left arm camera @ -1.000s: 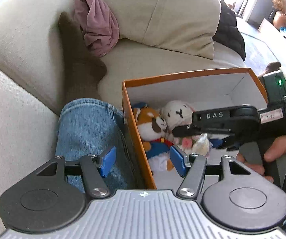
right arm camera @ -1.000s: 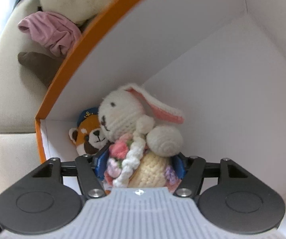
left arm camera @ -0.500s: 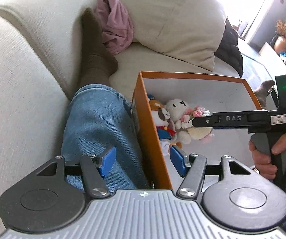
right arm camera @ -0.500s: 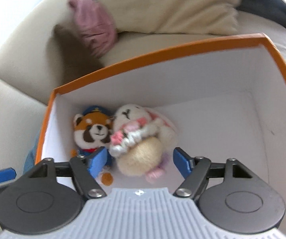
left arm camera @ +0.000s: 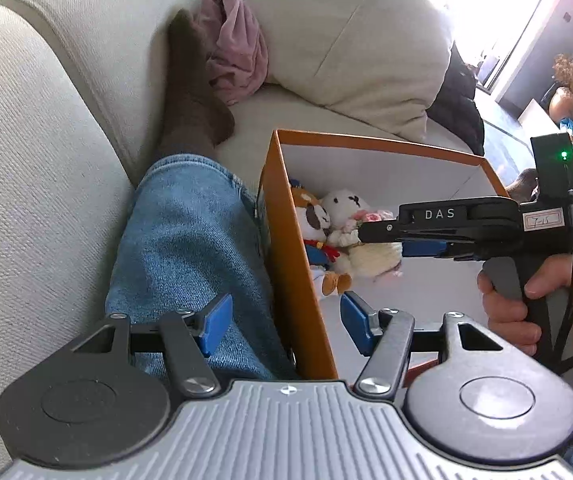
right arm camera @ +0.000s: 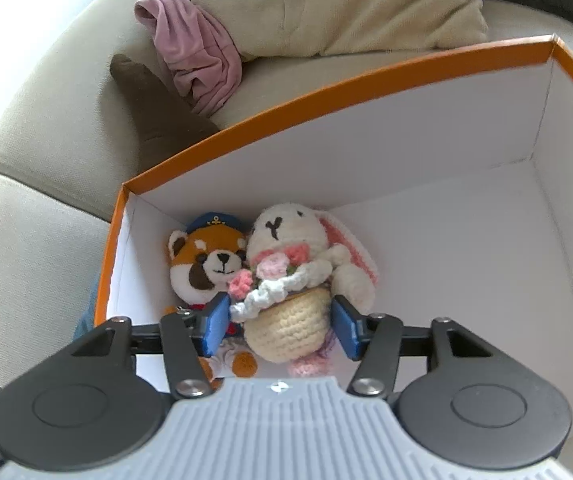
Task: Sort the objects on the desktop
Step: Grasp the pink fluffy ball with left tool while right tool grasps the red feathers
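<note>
Jaws of the right gripper: closing, set either side of the crocheted rabbit's yellow skirt; whether the blue pads already press the yarn cannot be told.

Jaws of the left gripper: wide apart, nothing held; the near left wall of the orange box is straddled between them.

Item: crocheted rabbit, white, pink-lined ears, flower bouquet. Location: near left corner of the box, lying on the floor, touching the red panda plush on its left.

Long axis: head far, feet near, roughly in line with the right gripper's fingers, so the body is crossed at its narrow width.

Nearer hand: right, directly over the rabbit; the left is judged clear of it, outside the toy's corner.

Surroundings: beige sofa, denim-clad leg beside the box.
</note>
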{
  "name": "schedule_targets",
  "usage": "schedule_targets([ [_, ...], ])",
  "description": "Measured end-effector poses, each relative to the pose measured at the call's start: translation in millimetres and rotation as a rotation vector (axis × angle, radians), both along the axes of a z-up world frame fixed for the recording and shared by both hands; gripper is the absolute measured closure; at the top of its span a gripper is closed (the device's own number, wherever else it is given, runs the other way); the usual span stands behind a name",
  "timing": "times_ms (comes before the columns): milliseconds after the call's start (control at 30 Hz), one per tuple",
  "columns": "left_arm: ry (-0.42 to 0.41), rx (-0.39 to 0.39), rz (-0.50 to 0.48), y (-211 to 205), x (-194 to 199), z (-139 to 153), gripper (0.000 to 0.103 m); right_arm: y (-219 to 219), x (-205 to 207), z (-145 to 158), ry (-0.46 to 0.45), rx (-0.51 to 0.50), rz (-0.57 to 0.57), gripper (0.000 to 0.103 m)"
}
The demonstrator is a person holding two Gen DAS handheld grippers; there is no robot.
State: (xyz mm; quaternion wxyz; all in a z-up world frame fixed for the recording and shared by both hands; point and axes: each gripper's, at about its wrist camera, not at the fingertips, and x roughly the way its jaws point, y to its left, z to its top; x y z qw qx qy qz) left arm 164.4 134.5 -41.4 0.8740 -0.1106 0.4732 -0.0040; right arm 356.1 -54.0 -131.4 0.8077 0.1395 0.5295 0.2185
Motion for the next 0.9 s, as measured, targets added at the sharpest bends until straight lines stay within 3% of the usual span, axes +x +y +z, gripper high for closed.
schedule_targets([
  [200,-0.069,-0.008,-0.047,-14.7,-27.2,12.9,0.035,-16.1,-26.7,26.2,-0.115,0.014,0.039,0.045],
  [533,-0.132,0.052,-0.236,-78.7,-70.0,9.6,0.037,-80.3,-146.8,78.7,-0.409,0.039,0.131,0.05],
  [700,-0.093,0.094,-0.263,-106.9,-67.6,-13.2,0.037,-99.3,-201.4,61.4,-0.488,-0.084,0.172,0.049],
  [900,-0.042,0.11,-0.244,-116.8,-65.7,-34.8,0.037,-91.0,-213.3,10.9,-0.427,-0.193,0.24,0.044],
])
